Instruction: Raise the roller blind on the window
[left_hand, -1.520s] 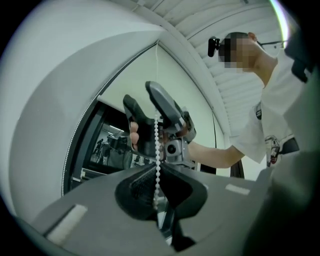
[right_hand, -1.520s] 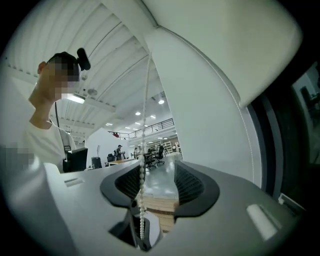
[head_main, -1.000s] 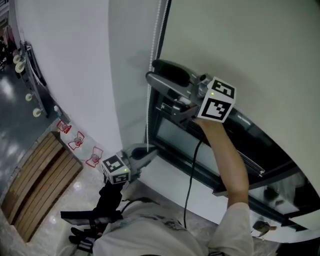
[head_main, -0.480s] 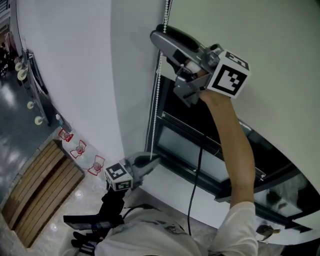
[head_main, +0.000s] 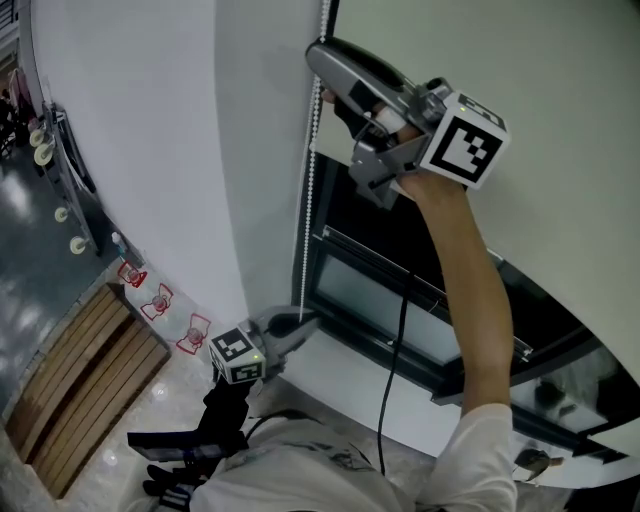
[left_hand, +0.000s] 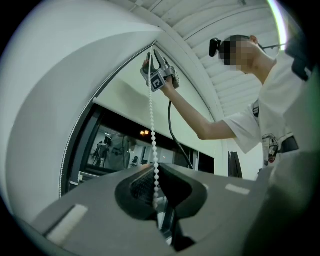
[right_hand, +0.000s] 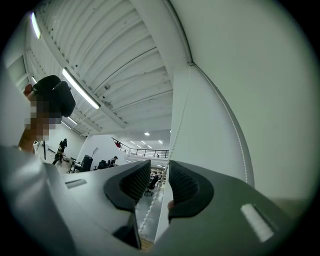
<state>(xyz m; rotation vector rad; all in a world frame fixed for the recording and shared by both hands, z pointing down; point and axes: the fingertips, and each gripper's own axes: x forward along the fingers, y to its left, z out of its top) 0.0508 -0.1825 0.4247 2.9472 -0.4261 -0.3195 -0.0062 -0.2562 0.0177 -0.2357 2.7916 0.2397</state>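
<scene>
Seen from above, a slatted wooden board (head_main: 80, 365) lies on the shiny floor at far left, beside a curved white wall (head_main: 150, 150). Low down, just right of the wall, the left gripper (head_main: 305, 322) is clenched on the white bead chain (head_main: 308, 200), which runs straight up the window's left edge. In the left gripper view the chain (left_hand: 151, 120) drops into the closed pads of that gripper (left_hand: 156, 186). High up the same chain, an outstretched bare arm holds the right gripper (head_main: 322, 62). Its jaws have just been closing and stand partly apart, with the chain (right_hand: 177, 120) passing between them and the pads not pressing it. To the right, the pale roller blind (head_main: 545, 150) covers the upper window (head_main: 370, 280), with dark glass exposed below its bottom edge.
</scene>
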